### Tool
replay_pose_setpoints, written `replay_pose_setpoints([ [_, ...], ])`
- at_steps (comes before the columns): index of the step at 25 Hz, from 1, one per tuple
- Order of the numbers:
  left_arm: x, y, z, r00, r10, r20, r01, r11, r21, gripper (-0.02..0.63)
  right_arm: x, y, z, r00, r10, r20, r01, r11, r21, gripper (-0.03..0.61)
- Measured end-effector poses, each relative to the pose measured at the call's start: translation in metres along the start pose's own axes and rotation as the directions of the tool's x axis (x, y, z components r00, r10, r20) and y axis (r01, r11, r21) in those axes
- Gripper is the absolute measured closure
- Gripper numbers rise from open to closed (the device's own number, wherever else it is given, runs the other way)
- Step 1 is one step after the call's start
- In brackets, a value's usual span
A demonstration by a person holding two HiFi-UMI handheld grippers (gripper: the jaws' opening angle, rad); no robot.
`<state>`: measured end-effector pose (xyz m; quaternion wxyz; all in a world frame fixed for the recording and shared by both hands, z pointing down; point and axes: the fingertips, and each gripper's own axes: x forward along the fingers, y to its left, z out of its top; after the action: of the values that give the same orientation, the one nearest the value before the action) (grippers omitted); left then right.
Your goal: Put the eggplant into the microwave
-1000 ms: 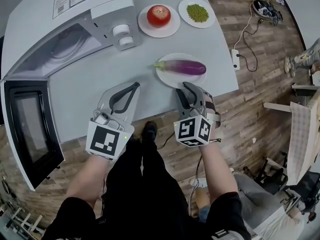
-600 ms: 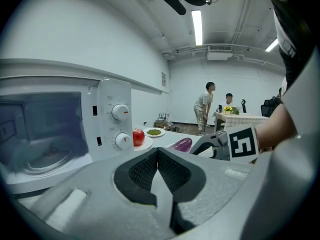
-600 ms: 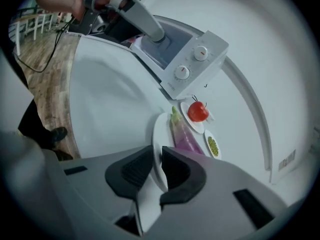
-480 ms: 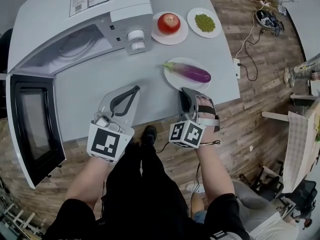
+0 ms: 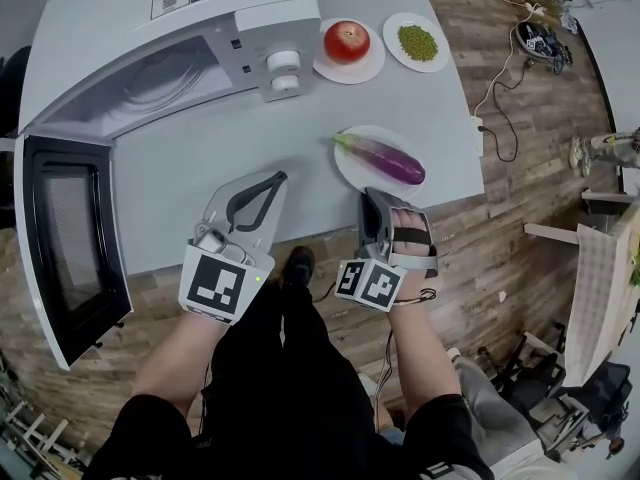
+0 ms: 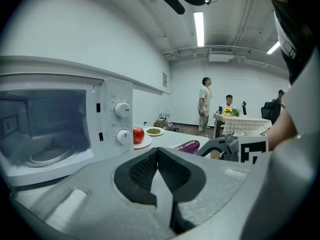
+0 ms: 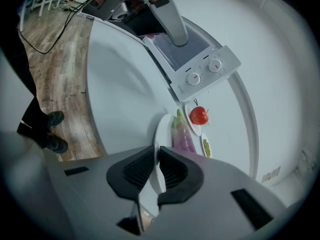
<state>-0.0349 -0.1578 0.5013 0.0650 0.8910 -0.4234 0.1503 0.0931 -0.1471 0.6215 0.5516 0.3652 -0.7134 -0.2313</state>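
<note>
Right gripper (image 5: 372,200), lower centre, has rolled sideways, its jaws just closing onto the near rim of the plate (image 5: 350,171) bearing the eggplant (image 5: 385,160), a pinch only its own view shows. Left gripper (image 5: 268,183) is clenched, empty. Transfer unstarted: microwave (image 5: 150,68), upper left, stands open, its empty cavity best shown by the left gripper view.

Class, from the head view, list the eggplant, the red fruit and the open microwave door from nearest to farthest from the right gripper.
The right gripper has just been closing its jaws on the plate rim.
1. Eggplant: just ahead, on that plate.
2. Red fruit: well beyond it, farther back.
3. Microwave door: far left, swung open.
</note>
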Motion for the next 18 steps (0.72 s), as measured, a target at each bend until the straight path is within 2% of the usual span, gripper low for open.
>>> replay_pose_setpoints([
  [4, 0.0, -0.002, 0.0, 1.0, -0.005, 0.002, 0.005, 1.0, 0.015, 0.604, -0.002, 0.001, -0.005, 0.999, -0.047, -0.02, 0.046, 0.998, -0.046, 0.534],
  [9, 0.001, -0.005, 0.001, 1.0, -0.015, 0.0, 0.015, 1.0, 0.022, 0.604, -0.003, -0.004, -0.011, 0.997, -0.074, -0.03, 0.073, 0.997, -0.034, 0.499],
  [12, 0.002, -0.006, 0.003, 1.0, -0.02, 0.0, 0.02, 1.0, 0.023, 0.604, 0.001, -0.004, -0.013, 0.997, -0.068, -0.04, 0.068, 0.998, -0.017, 0.54],
  [18, 0.007, -0.008, 0.0, 1.0, -0.027, -0.001, 0.027, 1.0, 0.014, 0.604, 0.005, -0.007, -0.012, 0.99, -0.135, -0.039, 0.132, 0.988, -0.073, 0.546],
])
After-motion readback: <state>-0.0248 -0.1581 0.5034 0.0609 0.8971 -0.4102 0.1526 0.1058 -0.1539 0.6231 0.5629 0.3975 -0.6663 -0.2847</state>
